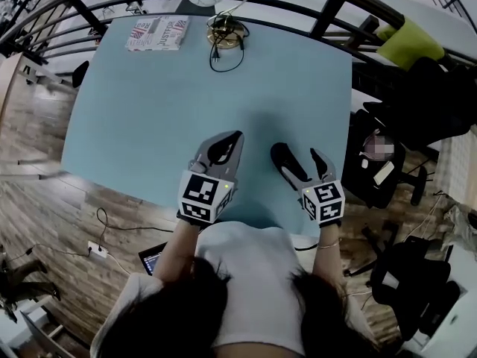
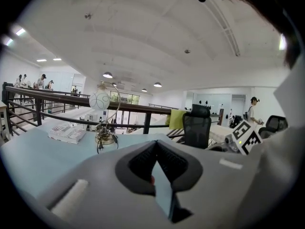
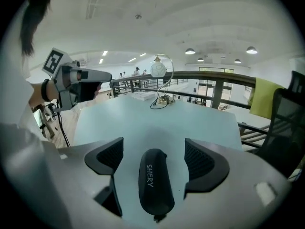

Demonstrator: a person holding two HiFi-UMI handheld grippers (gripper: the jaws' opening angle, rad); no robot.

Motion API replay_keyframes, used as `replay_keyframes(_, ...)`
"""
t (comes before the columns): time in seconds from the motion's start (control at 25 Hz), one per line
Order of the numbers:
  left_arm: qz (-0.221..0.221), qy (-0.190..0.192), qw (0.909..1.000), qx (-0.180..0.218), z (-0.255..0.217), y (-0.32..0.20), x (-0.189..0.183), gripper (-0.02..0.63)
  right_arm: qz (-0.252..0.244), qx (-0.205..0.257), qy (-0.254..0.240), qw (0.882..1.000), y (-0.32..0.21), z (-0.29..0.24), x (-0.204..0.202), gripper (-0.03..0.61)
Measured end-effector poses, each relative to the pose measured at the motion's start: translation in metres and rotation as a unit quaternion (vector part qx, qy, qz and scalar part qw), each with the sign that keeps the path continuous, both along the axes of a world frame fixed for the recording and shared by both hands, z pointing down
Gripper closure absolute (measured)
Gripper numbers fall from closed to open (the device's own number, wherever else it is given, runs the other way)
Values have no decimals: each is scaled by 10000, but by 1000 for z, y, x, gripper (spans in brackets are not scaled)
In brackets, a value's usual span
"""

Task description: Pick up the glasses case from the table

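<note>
A black glasses case [image 1: 286,162] lies on the light blue table [image 1: 149,118] near its front edge. In the right gripper view the case [image 3: 155,182] lies lengthwise between the jaws, white lettering on its lid. My right gripper [image 1: 299,161] [image 3: 155,155] is open and straddles it, with a gap of table showing on each side between the case and the pads [image 3: 204,160]. To the left of the case my left gripper [image 1: 232,142] [image 2: 155,144] hangs over bare table, its fingertips pressed together and holding nothing.
A lamp with a white globe and a brass base [image 1: 226,30] stands at the table's far edge, its black cord looped beside it. A stack of magazines [image 1: 156,33] lies to its left. A dark railing [image 1: 328,10] runs behind the table. Office chairs [image 1: 387,162] stand at the right.
</note>
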State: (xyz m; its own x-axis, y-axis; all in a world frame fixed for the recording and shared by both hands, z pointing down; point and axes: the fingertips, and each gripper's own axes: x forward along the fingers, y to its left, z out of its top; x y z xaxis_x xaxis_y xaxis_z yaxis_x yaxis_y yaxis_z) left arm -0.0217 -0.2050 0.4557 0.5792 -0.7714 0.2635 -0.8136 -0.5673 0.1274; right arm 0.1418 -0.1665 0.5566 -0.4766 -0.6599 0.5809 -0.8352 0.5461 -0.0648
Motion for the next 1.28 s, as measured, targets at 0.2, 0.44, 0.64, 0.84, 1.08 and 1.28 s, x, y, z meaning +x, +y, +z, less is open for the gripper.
replay_keyframes(0.2, 131, -14, 9999, -90, 9, 1, 7, 557, -201, -319, 210, 9991, 6, 31, -9, 196)
replay_keyframes(0.44, 157, -47, 9996, -215, 22, 3, 7, 557, -362, -678, 443, 9961, 12, 67, -8, 183)
replay_keyframes(0.64, 209, -65, 9991, -353, 36, 7, 9, 557, -473, -927, 663, 9924, 17, 93, -5, 177)
replay_keyframes(0.84, 246, -70, 9986, -471, 47, 9, 14, 557, -582, -1038, 826, 9894, 16, 110, -4, 178)
replay_keyframes(1.08, 252, -72, 9982, -543, 54, 11, 18, 557, -675, -972, 915, 9888, 11, 119, -2, 178)
replay_keyframes(1.28, 225, -69, 9981, -576, 58, 13, 19, 557, -761, -1014, 1062, 9862, 14, 126, -2, 178)
